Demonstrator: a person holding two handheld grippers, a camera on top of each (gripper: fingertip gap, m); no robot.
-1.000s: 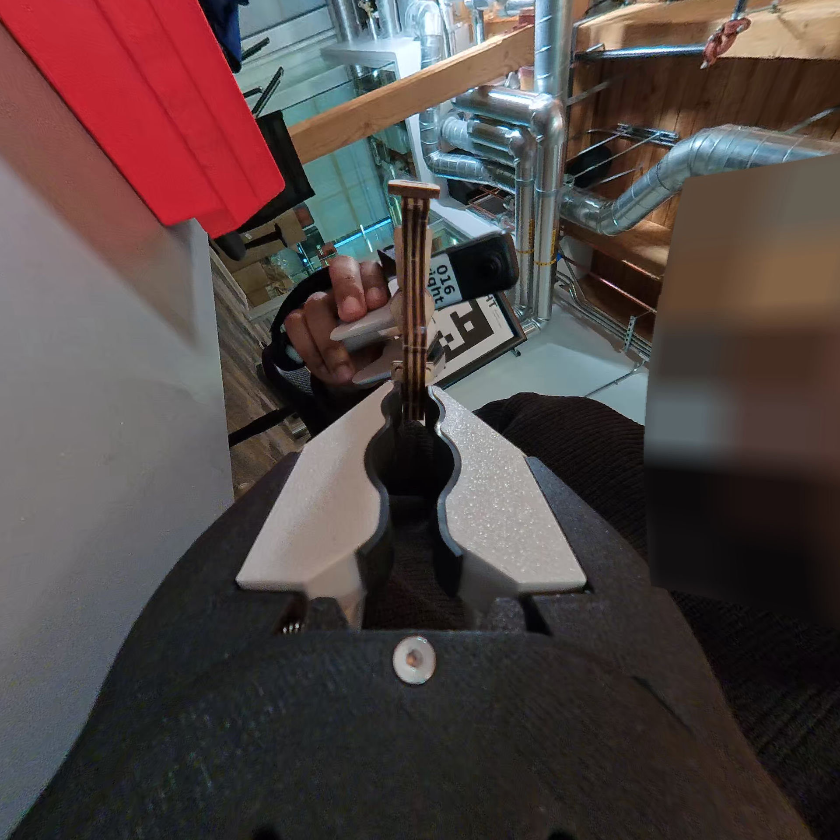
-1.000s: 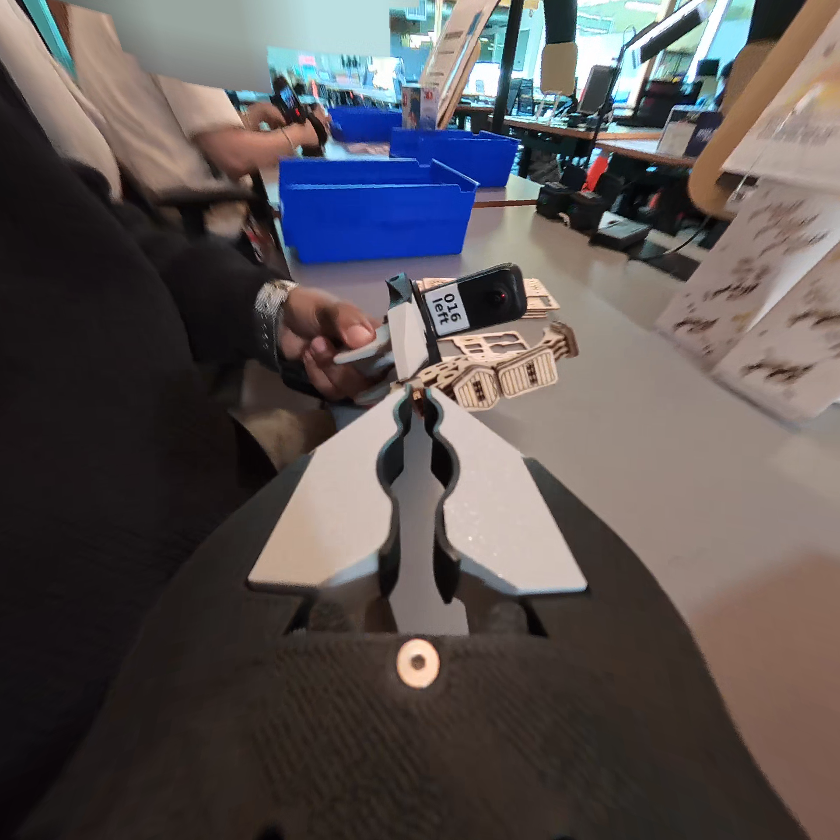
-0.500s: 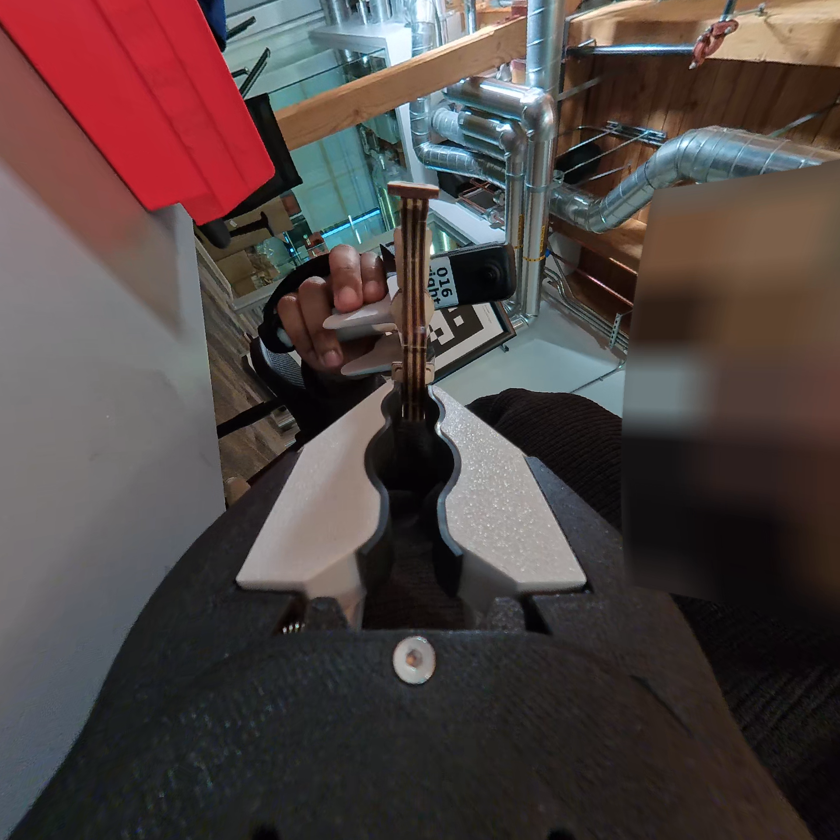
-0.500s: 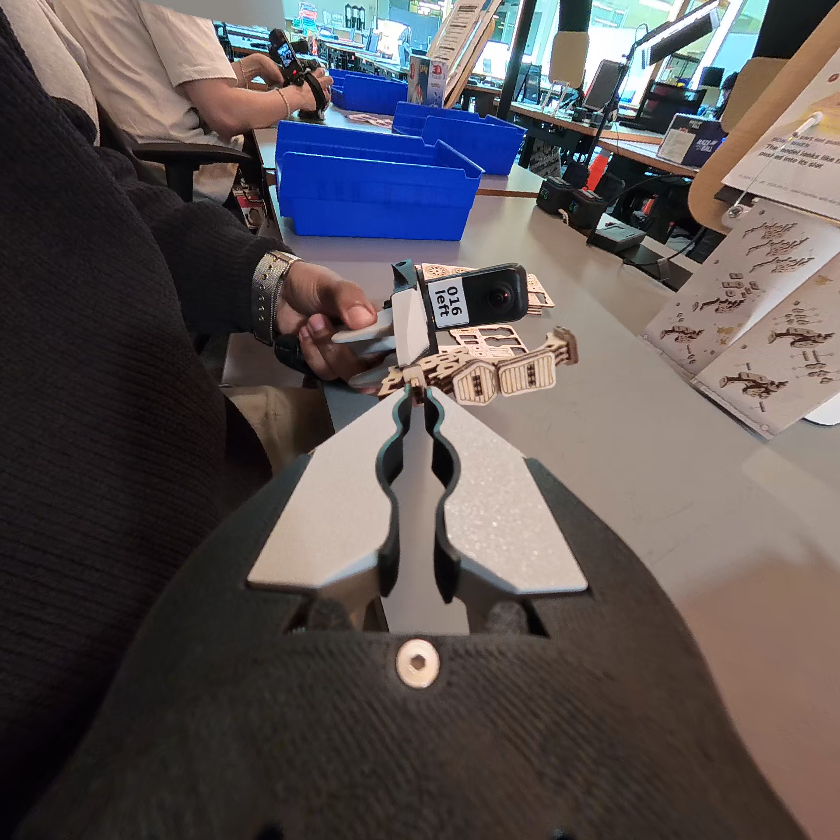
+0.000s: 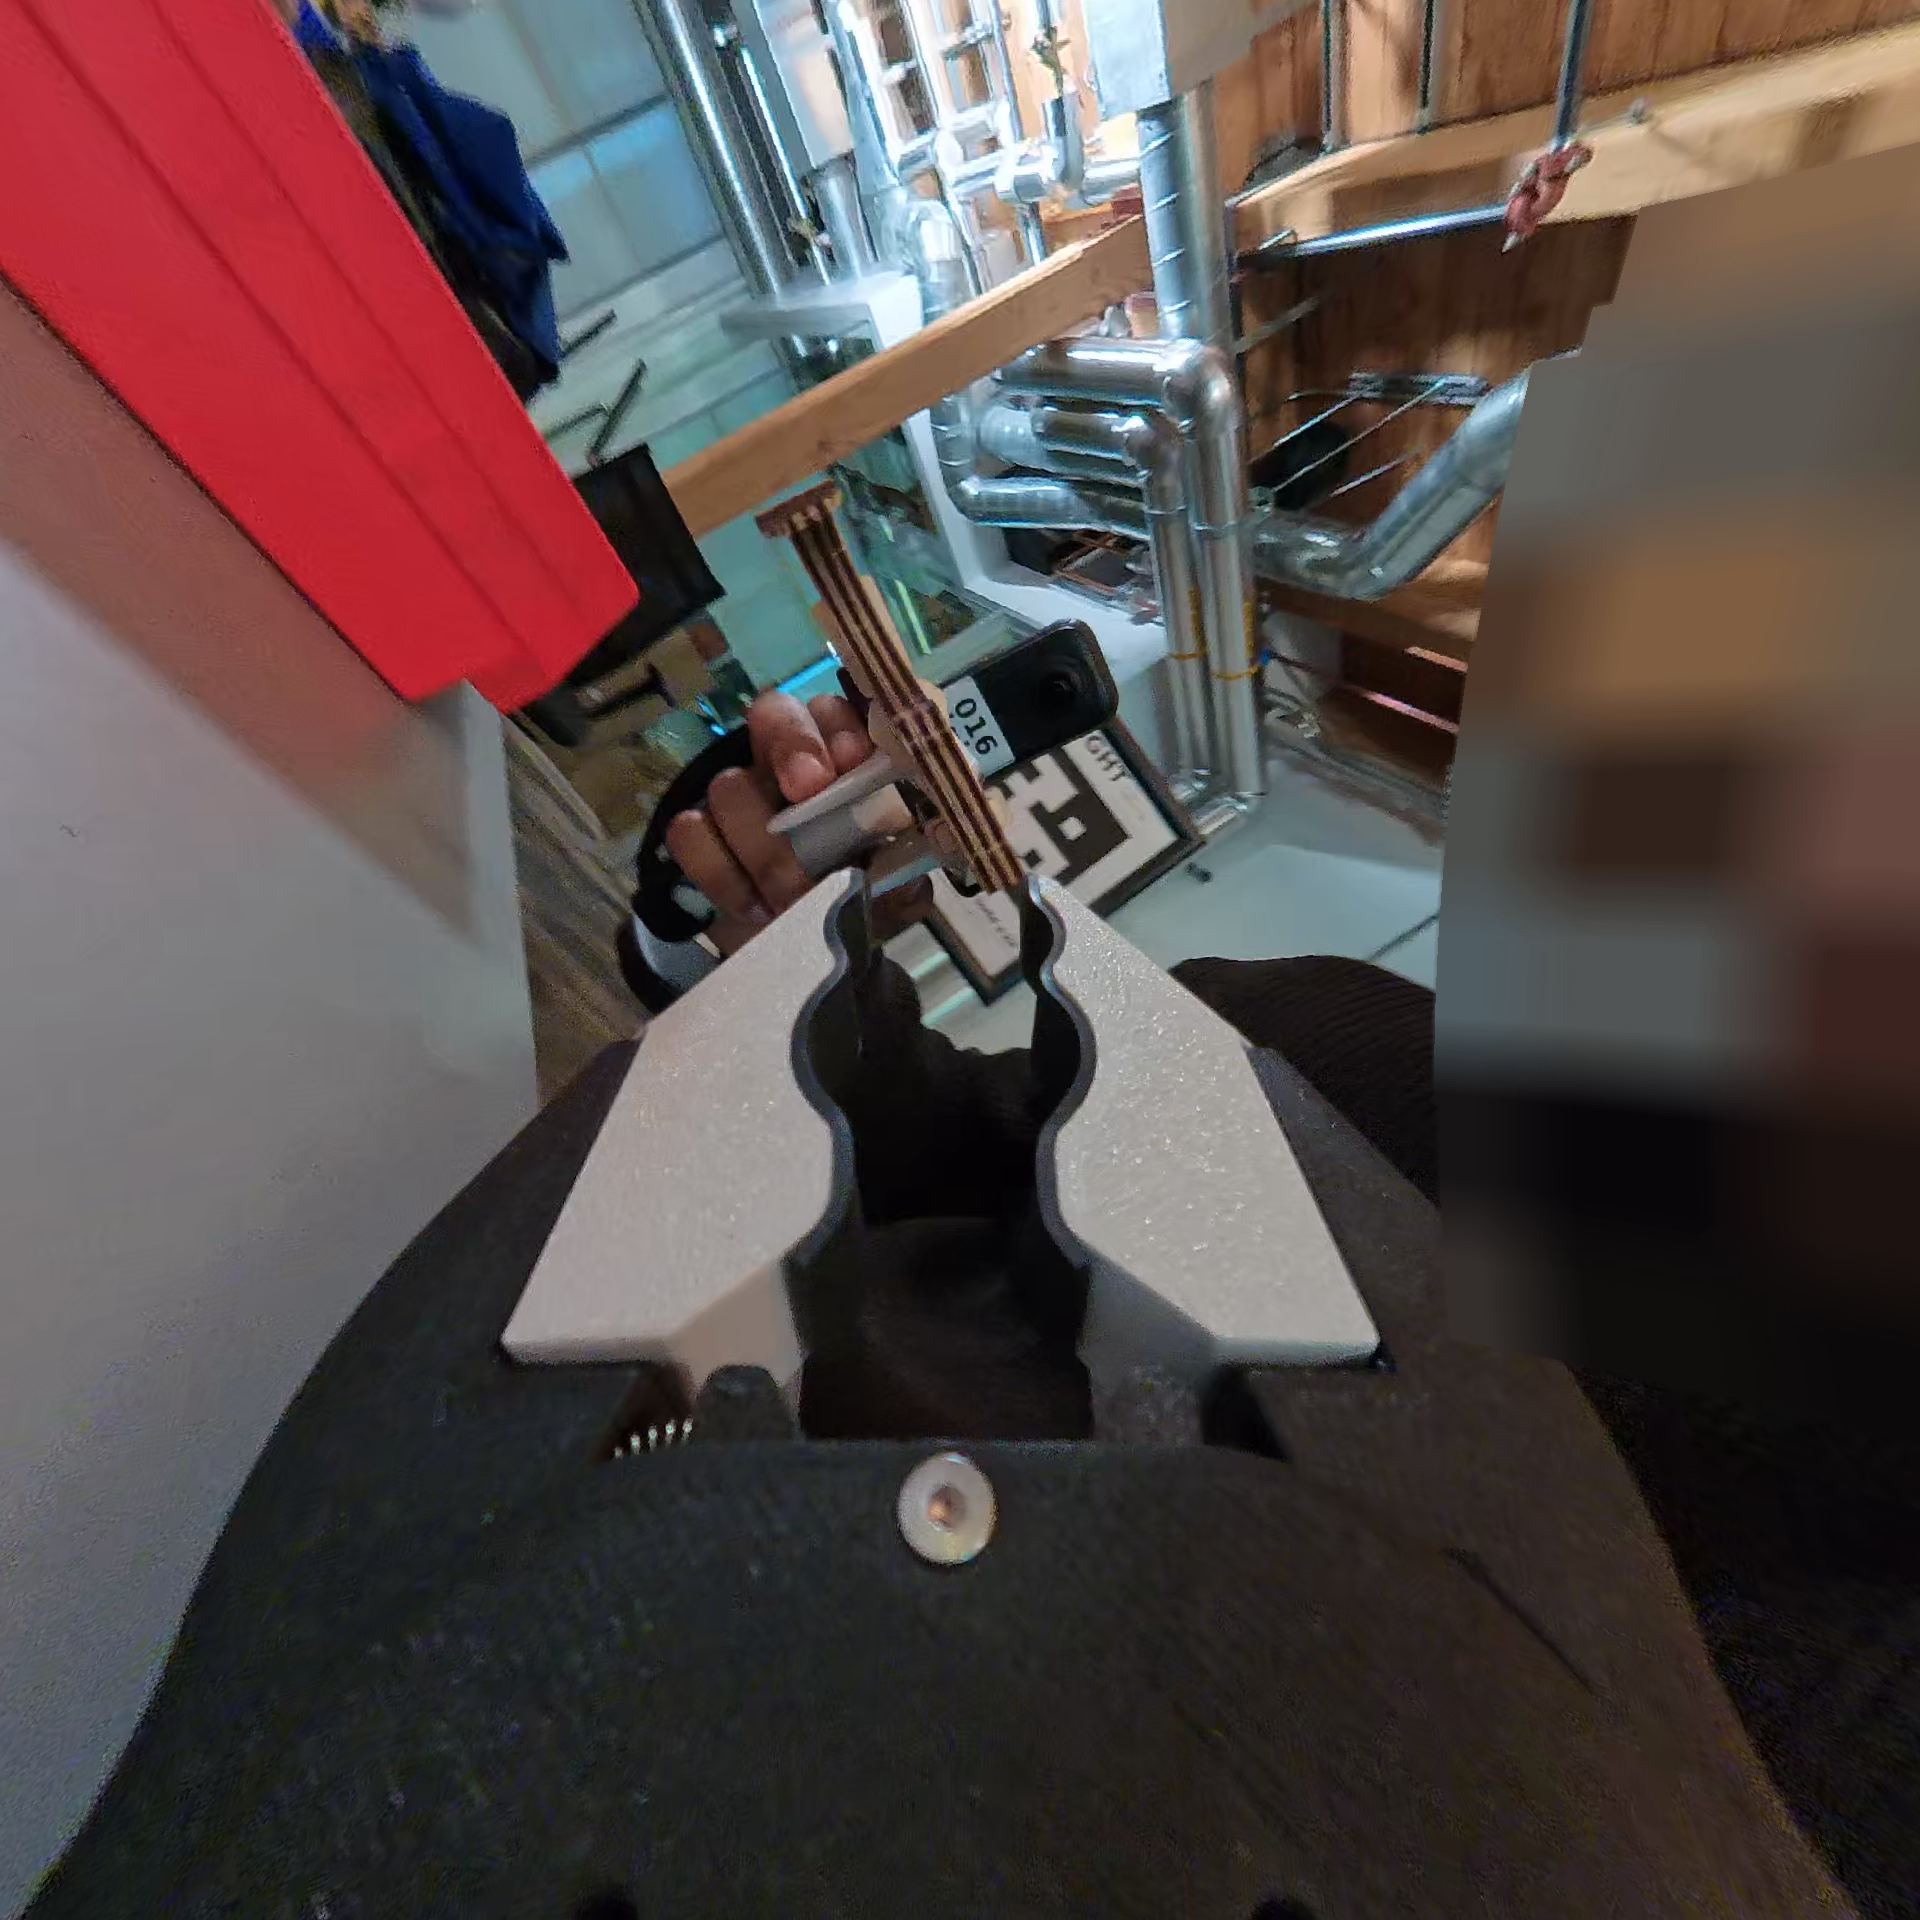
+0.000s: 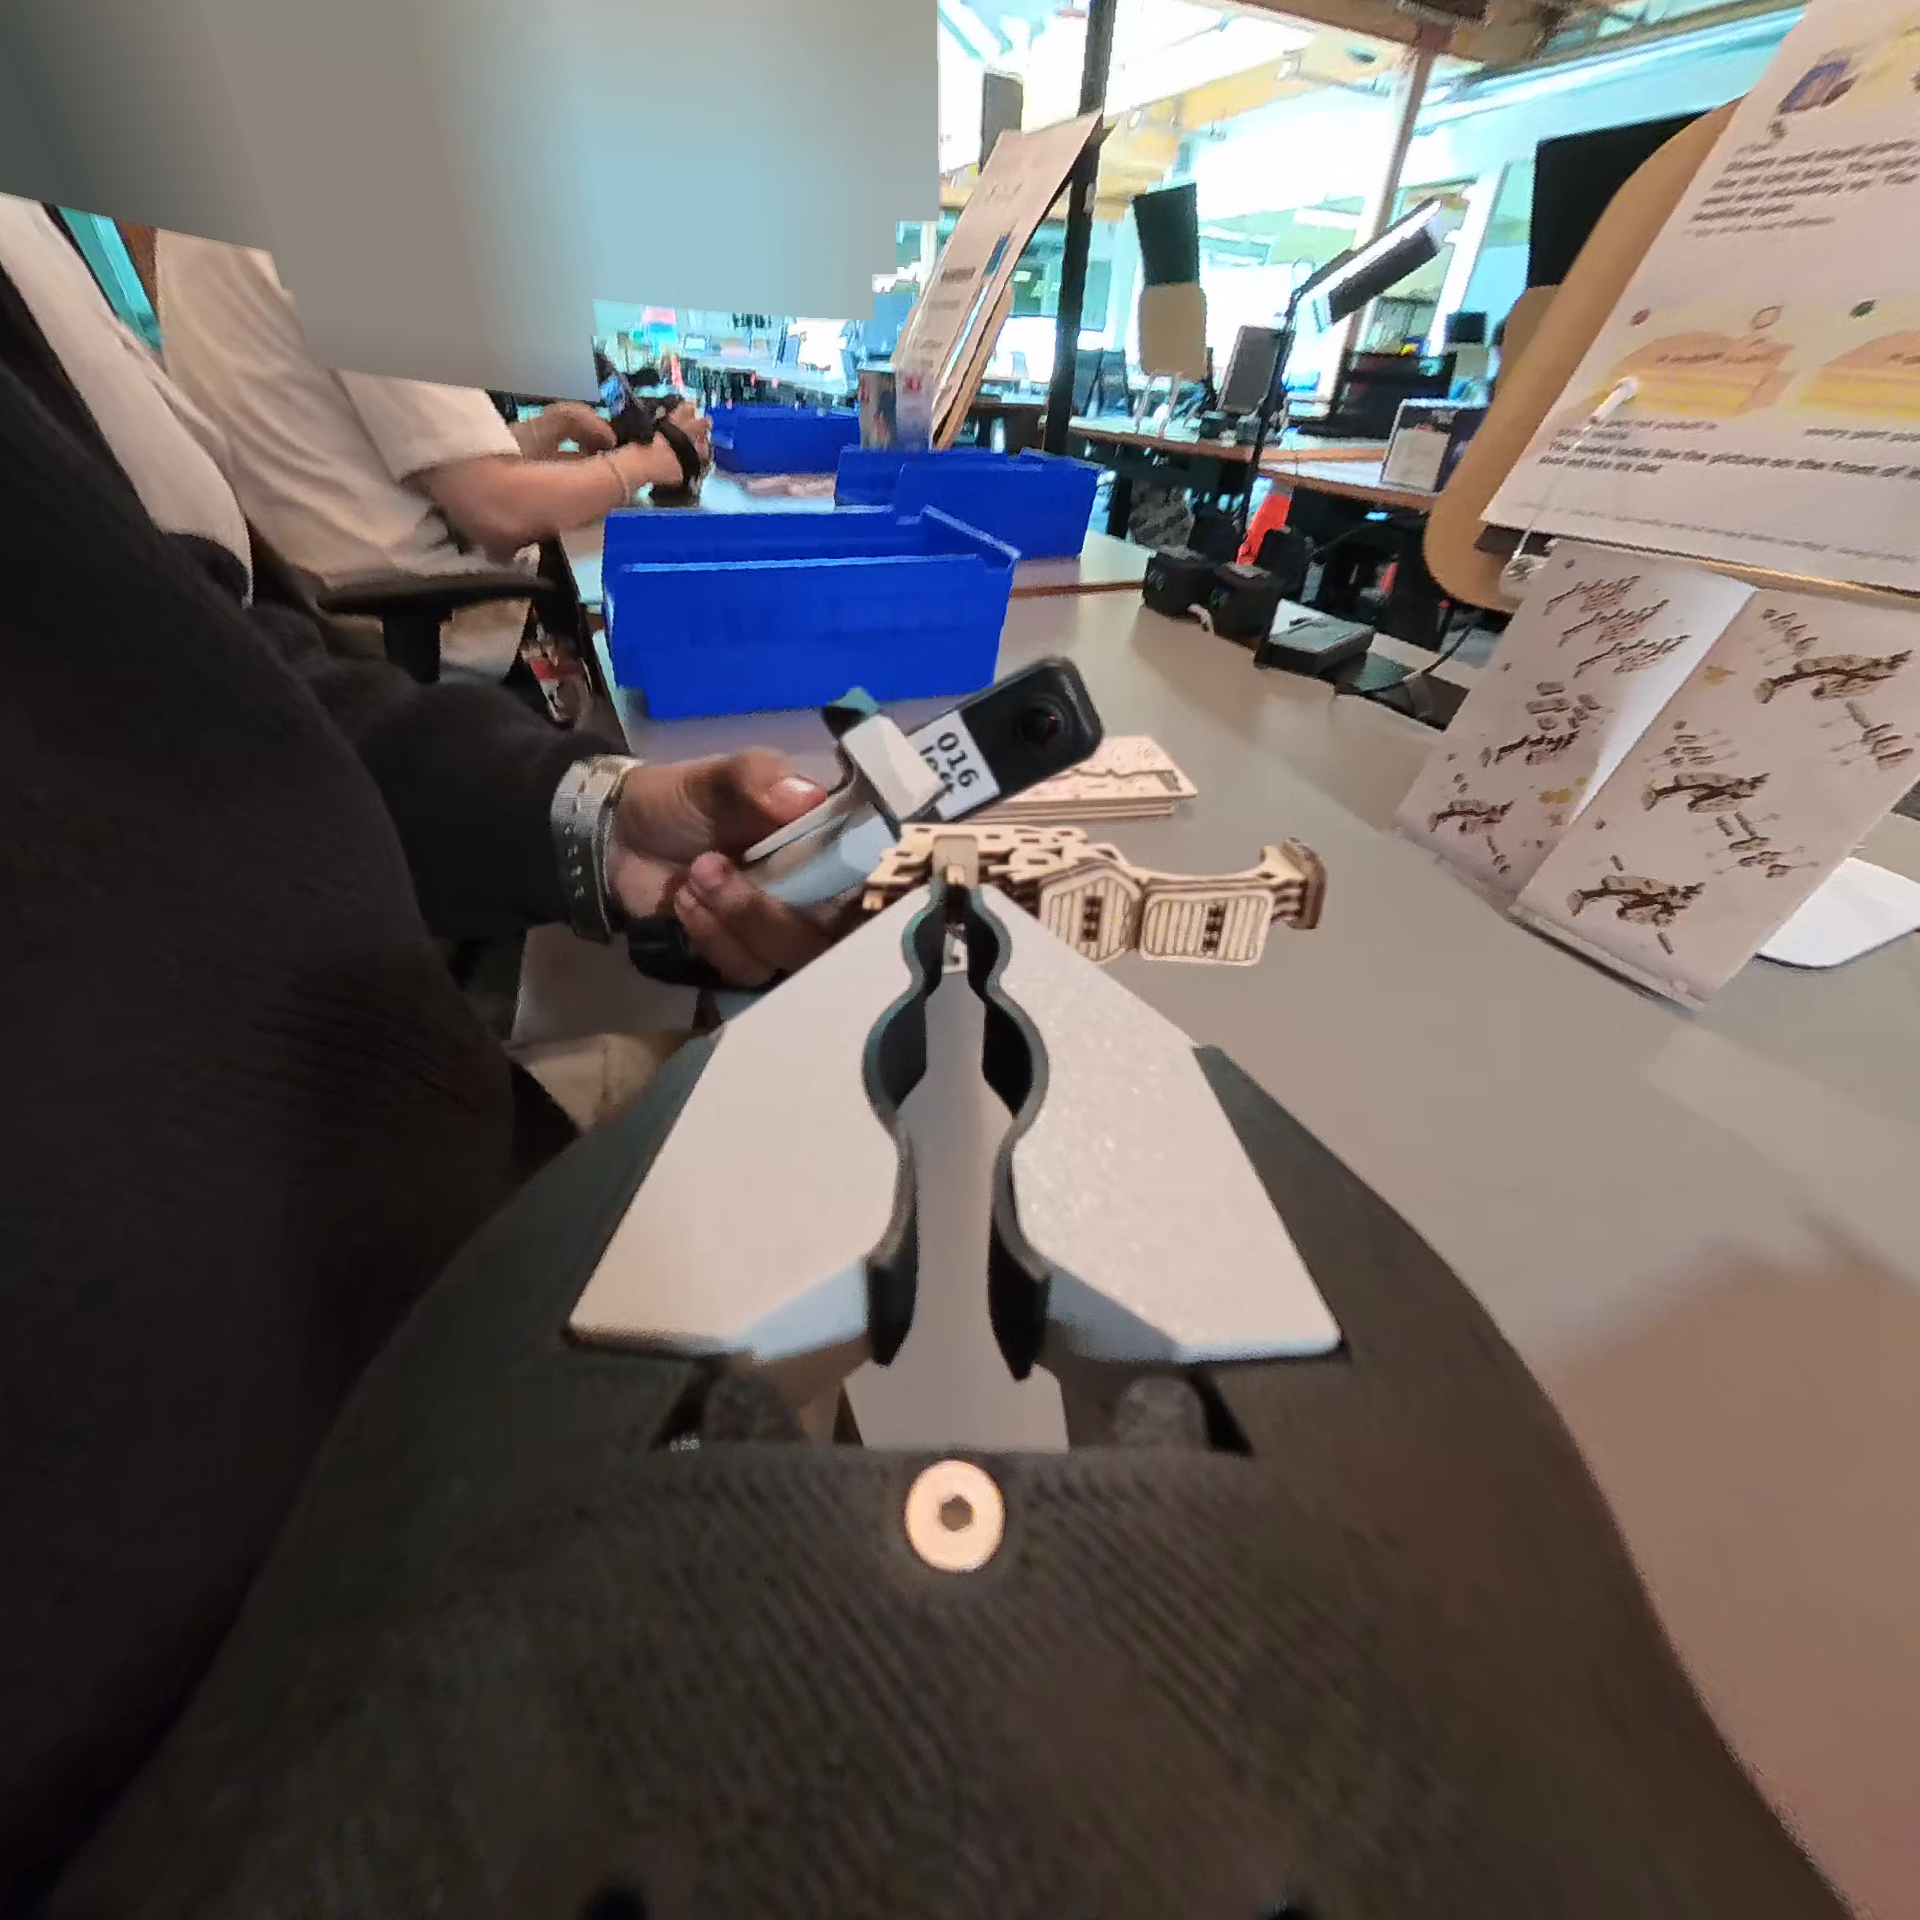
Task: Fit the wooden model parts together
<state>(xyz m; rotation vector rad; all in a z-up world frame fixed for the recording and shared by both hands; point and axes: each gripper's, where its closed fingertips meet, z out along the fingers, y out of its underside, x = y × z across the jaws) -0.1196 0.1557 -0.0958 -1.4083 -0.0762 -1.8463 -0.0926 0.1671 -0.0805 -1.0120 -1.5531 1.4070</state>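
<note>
The wooden model [image 6: 1153, 914] is a pale laser-cut assembly with slatted panels, held above the grey table [image 6: 1507, 1143]. My right gripper [image 6: 951, 902] is shut on a small tab at the model's near edge. The model stretches off to the right. In the left wrist view my left gripper [image 5: 940, 899] is open, with its jaws well apart. The model [image 5: 914, 727] shows edge-on there, tilted up to the left, with its lower end close to my right-hand fingertip [image 5: 1039, 904]. The right gripper [image 5: 842, 821] shows beyond it, in a hand.
A flat sheet of wooden parts [image 6: 1101, 790] lies on the table behind the model. Blue bins [image 6: 810, 613] stand farther back. Instruction sheets [image 6: 1662, 769] lean at the right. A red bin [image 5: 260, 343] is at upper left. Another person sits at the back left. Left tips to right tips: about 4 cm.
My left gripper has opened and let go of the model. The model now leans to the left in the left wrist view. My right gripper keeps its hold.
</note>
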